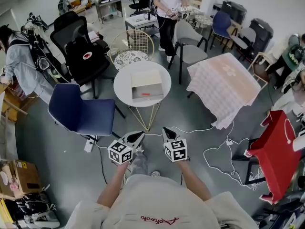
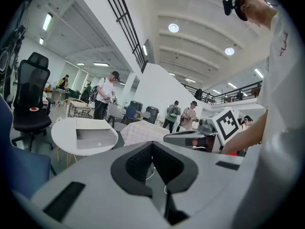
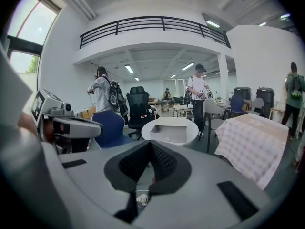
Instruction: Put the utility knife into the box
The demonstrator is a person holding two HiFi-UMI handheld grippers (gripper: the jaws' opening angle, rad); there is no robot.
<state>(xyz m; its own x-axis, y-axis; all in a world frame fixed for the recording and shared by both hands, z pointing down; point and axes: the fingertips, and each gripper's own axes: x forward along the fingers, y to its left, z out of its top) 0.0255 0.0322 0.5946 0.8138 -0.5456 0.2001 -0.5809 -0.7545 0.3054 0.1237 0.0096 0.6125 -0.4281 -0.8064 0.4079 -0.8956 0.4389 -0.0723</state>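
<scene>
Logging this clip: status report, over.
Left tongs shut, empty; right tongs same. Red thing, likely the knife, lies in box on table. Nothing in the way.

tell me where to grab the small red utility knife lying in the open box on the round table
Probably its middle, from straight above: the red utility knife lies flat inside the shallow open box, whose walls block a sideways approach.

There is one round white table (image 1: pixel 122 86), one box (image 1: pixel 147 80) and one red utility knife (image 1: pixel 145 94). There are two grippers, the left gripper (image 1: pixel 139 136) and the right gripper (image 1: pixel 166 130).
</scene>
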